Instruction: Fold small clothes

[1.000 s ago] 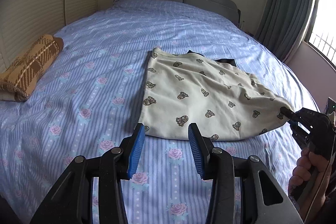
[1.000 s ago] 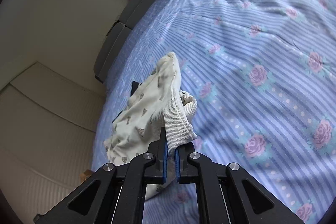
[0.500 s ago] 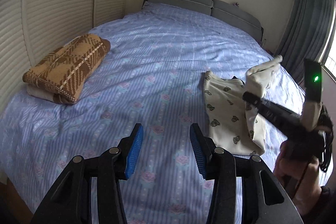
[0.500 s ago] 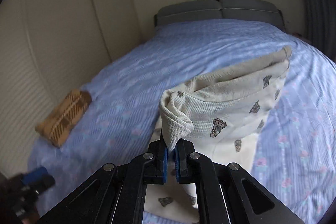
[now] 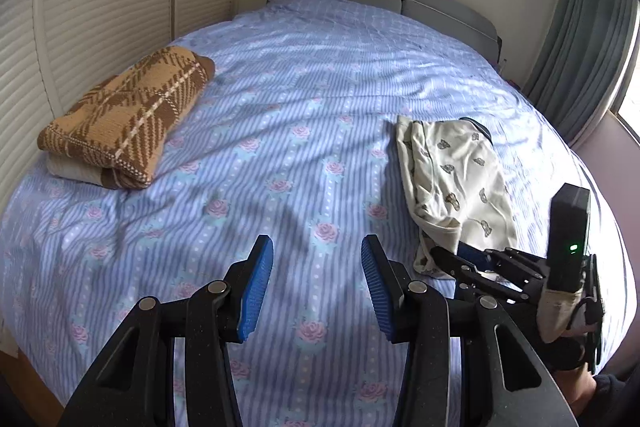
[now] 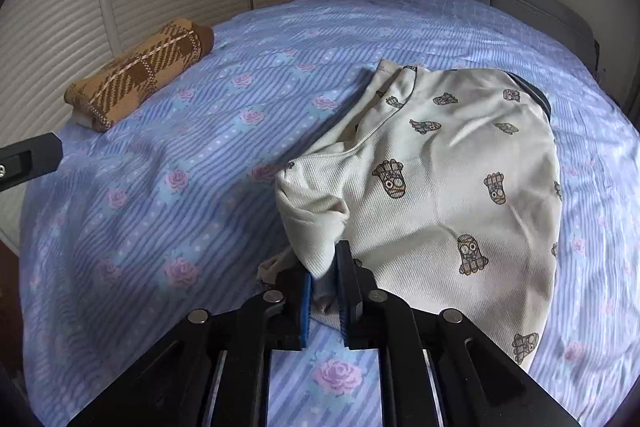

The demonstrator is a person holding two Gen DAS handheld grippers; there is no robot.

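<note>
The left tool (image 5: 317,283) hangs with its blue pads (image 5: 256,287) wide apart and nothing between them. The right tool (image 6: 324,291) sits low at its 4 o'clock, jaws parted a little with cloth (image 6: 432,195) between the pads, gap showing on both sides. A hand (image 5: 576,383) grips the right tool's handle at 4 o'clock.

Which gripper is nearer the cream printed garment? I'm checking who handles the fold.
Right. The right gripper has its fingers around a bunched corner of the cream printed garment, slightly parted. The left gripper hovers open over bare blue floral bedsheet, beside the garment.
</note>
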